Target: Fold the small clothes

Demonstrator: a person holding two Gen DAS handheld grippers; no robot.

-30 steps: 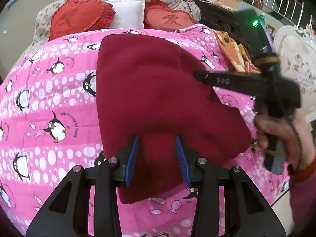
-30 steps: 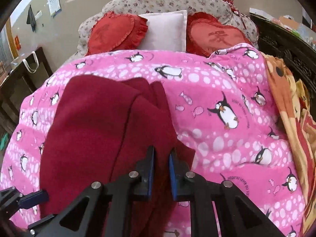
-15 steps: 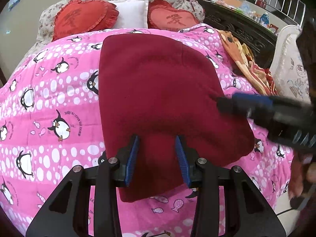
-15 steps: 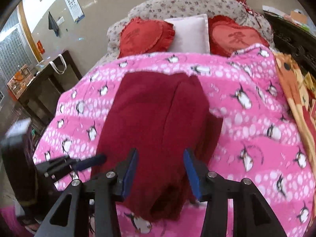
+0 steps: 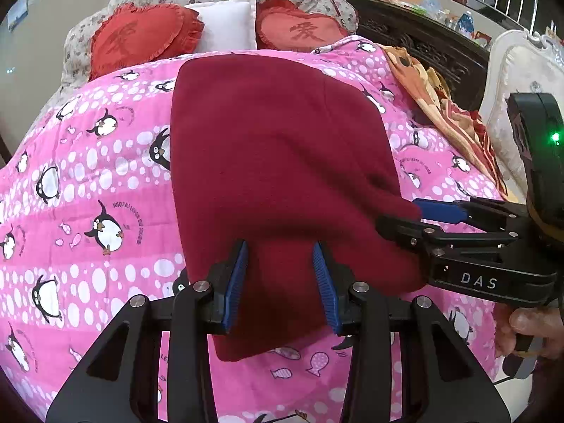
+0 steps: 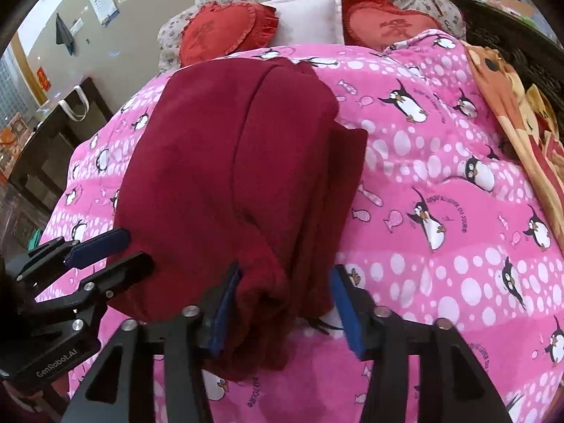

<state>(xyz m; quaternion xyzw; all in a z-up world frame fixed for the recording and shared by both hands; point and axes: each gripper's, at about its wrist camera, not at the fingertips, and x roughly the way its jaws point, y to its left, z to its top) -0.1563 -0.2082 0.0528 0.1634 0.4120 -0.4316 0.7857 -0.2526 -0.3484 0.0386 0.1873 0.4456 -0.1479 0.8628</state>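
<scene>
A dark red garment lies folded lengthwise on the pink penguin quilt. My left gripper hangs over its near end, jaws apart, with flat cloth showing between the pads and no pinch. The right wrist view shows the left gripper at the garment's left edge. My right gripper is opening; the bunched near-right corner sits between its jaws, touching the left pad, clear of the right one. In the left wrist view the right gripper reaches in at the garment's right edge, held by a hand.
Two red heart cushions and a white pillow lie at the head of the bed. An orange patterned blanket runs along the right side, with a dark carved bed frame and a white chair beyond. A dark side table stands left.
The right gripper was shut on a fold of the red garment; its jaws have spread and it has drawn back to the garment's near right corner. The left gripper has stayed put.
</scene>
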